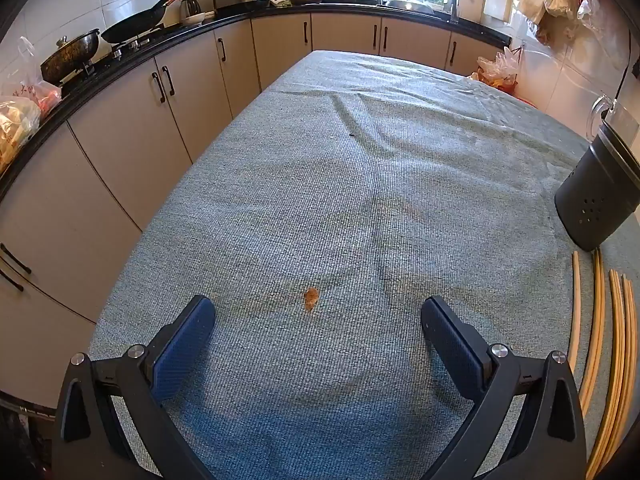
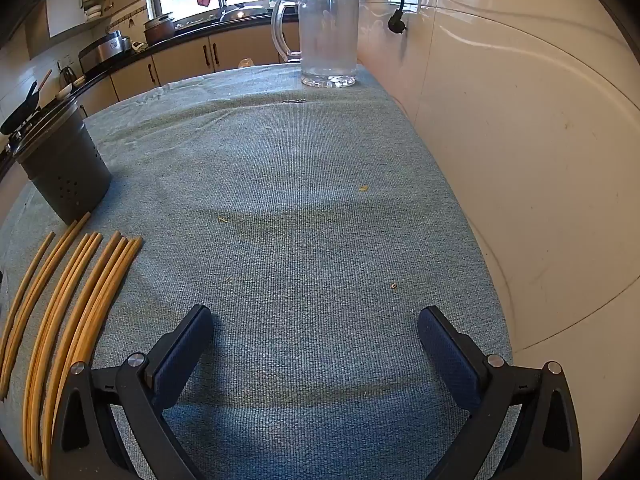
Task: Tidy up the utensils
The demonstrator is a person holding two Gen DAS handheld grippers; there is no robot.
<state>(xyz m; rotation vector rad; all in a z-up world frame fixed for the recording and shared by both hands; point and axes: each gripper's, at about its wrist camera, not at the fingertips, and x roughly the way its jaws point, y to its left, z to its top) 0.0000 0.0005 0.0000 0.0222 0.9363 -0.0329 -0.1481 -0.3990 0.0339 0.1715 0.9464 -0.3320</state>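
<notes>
Left hand-held gripper (image 1: 318, 312) spread wide, blue pads apart, nothing between them, tilted down over bare grey-blue ribbed cloth covering the surface (image 1: 360, 168). Right hand-held gripper (image 2: 315, 322) likewise fully spread and empty, touching nothing.

Edges and room, left wrist view: left edge of the surface running close alongside beige cabinet doors (image 1: 128, 120) under a black countertop, with only a narrow aisle between. Far edge near the cabinets under the window. Wide open cloth ahead, marked only by a small orange crumb (image 1: 311, 298) just past the pads. At the right rim, a dark grey perforated cylindrical utensil holder (image 1: 596, 196) standing upright, and near of it a row of long light wooden chopsticks (image 1: 600, 320) lying flat, roughly parallel, far tips close to the holder's base.

Right wrist view: right edge of the surface tight against a white tiled wall (image 2: 520, 140). Clear glass mug with handle (image 2: 328, 36) upright at the far right corner, well apart from everything else. Same holder (image 2: 64, 172) at the left, chopsticks (image 2: 80, 300) fanned near of it, the nearest sticks passing just beside the left finger of the right hand-held gripper without visible contact. Broad free cloth in the middle, a few tiny specks only.
</notes>
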